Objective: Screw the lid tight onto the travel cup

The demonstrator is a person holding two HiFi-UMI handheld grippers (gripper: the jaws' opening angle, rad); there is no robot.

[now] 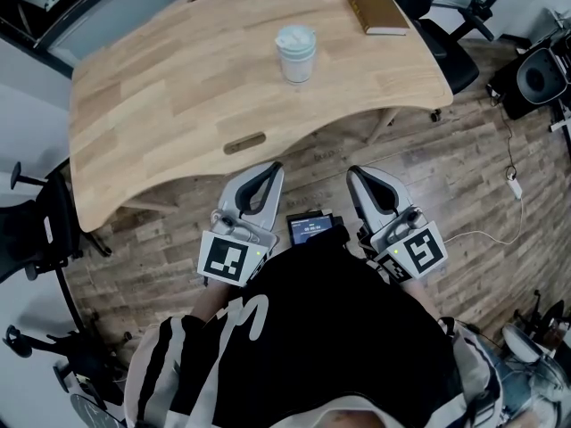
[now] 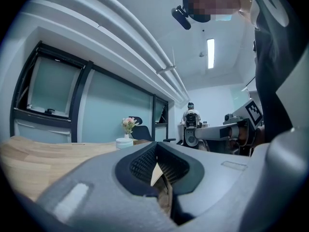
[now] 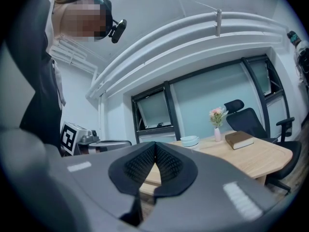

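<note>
Both grippers are held level in front of the person, short of the table's (image 1: 161,105) near edge. The left gripper (image 1: 274,167) has its jaws pressed together on nothing, and so has the right gripper (image 1: 355,171).

The travel cup (image 1: 295,53) stands upright on the far half of the table, well apart from both grippers. Its lid (image 1: 295,38) sits on top; whether it is screwed down cannot be told.

A brown book (image 1: 376,9) lies flat at the far right corner. A small vase of flowers (image 3: 217,122) stands between the book and the cup. A black office chair (image 1: 451,53) is at the table's right end. A small black device with a screen (image 1: 310,228) sits at the person's front, between the two grippers. A white cable (image 1: 489,234) trails over the wooden floor on the right.
</note>
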